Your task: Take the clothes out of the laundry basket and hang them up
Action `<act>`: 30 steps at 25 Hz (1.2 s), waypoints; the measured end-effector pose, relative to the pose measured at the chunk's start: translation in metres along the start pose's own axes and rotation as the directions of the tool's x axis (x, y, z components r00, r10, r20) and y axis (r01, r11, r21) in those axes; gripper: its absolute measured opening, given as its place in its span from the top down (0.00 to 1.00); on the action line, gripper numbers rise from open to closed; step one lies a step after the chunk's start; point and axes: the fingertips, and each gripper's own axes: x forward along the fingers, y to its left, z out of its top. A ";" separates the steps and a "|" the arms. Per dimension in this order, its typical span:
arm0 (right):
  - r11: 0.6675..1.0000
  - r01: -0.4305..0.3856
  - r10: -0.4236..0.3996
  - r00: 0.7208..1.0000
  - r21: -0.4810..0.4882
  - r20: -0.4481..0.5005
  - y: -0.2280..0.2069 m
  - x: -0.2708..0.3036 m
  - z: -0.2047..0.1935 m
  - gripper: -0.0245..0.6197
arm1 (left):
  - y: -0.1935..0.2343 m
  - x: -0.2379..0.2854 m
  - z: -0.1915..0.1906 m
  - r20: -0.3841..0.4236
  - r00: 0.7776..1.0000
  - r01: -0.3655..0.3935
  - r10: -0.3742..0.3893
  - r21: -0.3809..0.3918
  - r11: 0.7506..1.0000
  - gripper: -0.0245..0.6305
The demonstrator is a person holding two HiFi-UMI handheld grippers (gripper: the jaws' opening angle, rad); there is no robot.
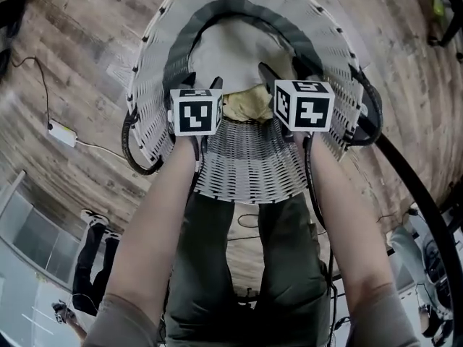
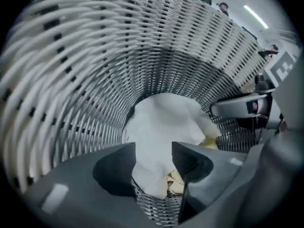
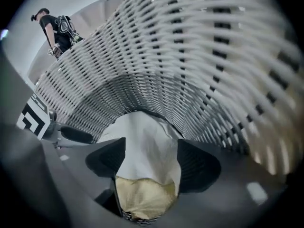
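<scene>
Lying crumpled: white cloth (image 2: 164, 115) | left hand-held gripper (image 2: 153, 150) wide | right hand-held gripper (image 3: 151, 146) wide

Head cam: worn on the person's head, faces steeply down into the mouth of the laundry basket (image 1: 152, 85). Mid range, with wood floor (image 1: 65, 63) all round.

Left gripper cam: rides the left gripper (image 2: 153, 151), looks along its jaws. It sits inside the basket, v. close to the weave, aimed at the bottom.

Right gripper cam: same setup on the right gripper (image 3: 151, 148), also inside, from the opp. side.

Overlap: all 3 views take in the basket's inner wall, the white garment (image 1: 231, 56) and the yellow garment (image 3: 142, 196). Each gripper view catches the other gripper at its edge: right edge of left view, left edge of right view.
</scene>
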 end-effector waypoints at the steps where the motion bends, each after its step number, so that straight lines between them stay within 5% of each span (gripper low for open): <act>1: 1.000 0.012 -0.012 1.000 -0.003 0.000 -0.003 0.008 -0.004 0.40 | 0.002 0.008 0.000 -0.005 1.000 -0.003 0.003 0.008 1.000 0.60; 6: 0.999 0.029 -0.029 0.999 -0.040 -0.012 -0.006 0.043 -0.022 0.31 | 0.013 0.045 -0.006 -0.035 0.998 -0.046 0.044 -0.053 0.998 0.60; 13: 0.999 0.040 -0.039 0.998 0.013 -0.042 -0.016 0.072 -0.038 0.34 | 0.019 0.082 -0.028 -0.090 0.995 -0.070 0.053 -0.194 0.978 0.64; 16: 1.000 0.018 -0.019 0.997 -0.016 -0.080 -0.009 0.078 -0.045 0.56 | 0.020 0.089 -0.034 -0.100 0.994 -0.062 0.042 -0.197 0.978 0.93; 20: 0.998 -0.066 0.067 0.996 0.018 -0.056 0.003 0.069 -0.043 0.87 | 0.018 0.077 -0.033 -0.058 0.998 -0.039 0.027 -0.219 0.975 0.95; 24: 0.994 -0.086 0.086 0.996 0.063 0.003 0.008 0.040 -0.028 0.90 | 0.015 0.048 -0.021 0.015 0.999 -0.028 0.033 -0.241 0.970 0.96; 30: 0.976 -0.066 0.048 0.995 0.210 0.091 0.011 -0.028 -0.016 0.90 | -0.003 -0.018 0.007 0.133 0.990 -0.028 0.052 -0.175 0.984 0.96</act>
